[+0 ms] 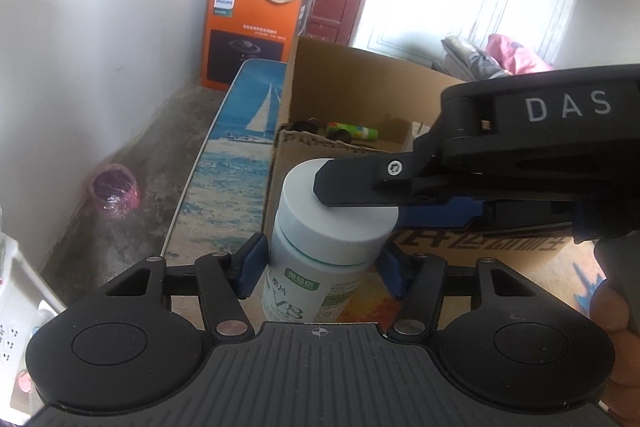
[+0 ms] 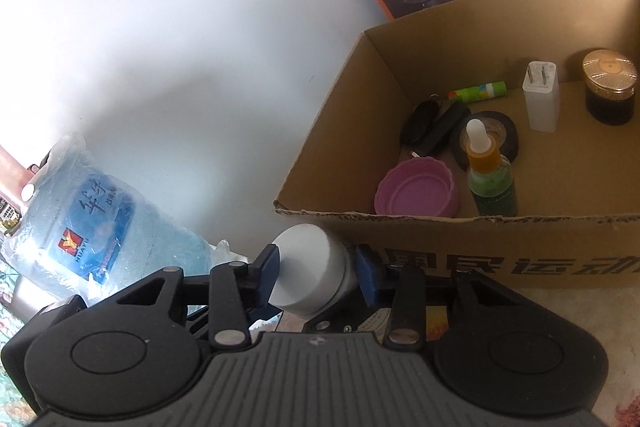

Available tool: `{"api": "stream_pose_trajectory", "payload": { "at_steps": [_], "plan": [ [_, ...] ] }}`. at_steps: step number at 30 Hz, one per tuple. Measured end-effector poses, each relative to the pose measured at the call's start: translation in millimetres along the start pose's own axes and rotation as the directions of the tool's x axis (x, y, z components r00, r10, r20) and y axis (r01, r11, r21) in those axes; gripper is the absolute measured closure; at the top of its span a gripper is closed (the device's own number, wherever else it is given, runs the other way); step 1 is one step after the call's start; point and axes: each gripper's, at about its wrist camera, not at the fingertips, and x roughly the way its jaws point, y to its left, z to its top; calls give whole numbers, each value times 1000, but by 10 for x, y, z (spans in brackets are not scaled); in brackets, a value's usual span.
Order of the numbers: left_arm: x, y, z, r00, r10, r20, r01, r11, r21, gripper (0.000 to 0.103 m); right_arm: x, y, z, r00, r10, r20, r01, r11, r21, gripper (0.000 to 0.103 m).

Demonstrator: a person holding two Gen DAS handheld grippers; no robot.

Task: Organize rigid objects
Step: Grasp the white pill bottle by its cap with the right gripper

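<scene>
Progress: sitting partway through, judging by the cardboard box [image 2: 500, 39] already holding several rigid things while one bottle is waiting outside it.
Already boxed: lying or standing on the box floor are a pink lid [image 2: 416, 189], a dropper bottle [image 2: 490, 175], a roll of black tape [image 2: 506, 131], a white charger [image 2: 541, 95], a gold-lidded jar [image 2: 610, 87], a green tube [image 2: 478, 91] and dark oblong items near the left wall.
Left to do: getting the white-capped bottle [image 1: 320, 239] over the torn front edge and set down inside, by the look of it.
Bottle position: standing just outside the box, beside its front-left corner, upright in the left wrist view.
Bottle look: showing a wide, flat, pale cap above a narrower white body with a green label and printed letters; seeming hard and smooth.
Left gripper [image 1: 318, 269]: pinching the bottle's body just under the cap, blue pads touching both sides.
Right gripper [image 2: 318, 277]: reaching in from the side and clamping the cap, one pad on the flat top, the other against the underside, judging from both views.
Surroundings: leaning beside the box's left wall is a sailboat picture panel [image 1: 240, 147]; standing behind is an orange carton [image 1: 256, 39].
</scene>
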Motion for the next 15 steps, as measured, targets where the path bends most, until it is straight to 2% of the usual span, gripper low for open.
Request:
{"api": "stream_pose_trajectory", "payload": {
  "at_steps": [15],
  "plan": [
    [-12,-268,-46,999,-31,-13,31,999,28,45,-239,-206,-91,1000,-18,24,16,998,57,56]
  ]
}}
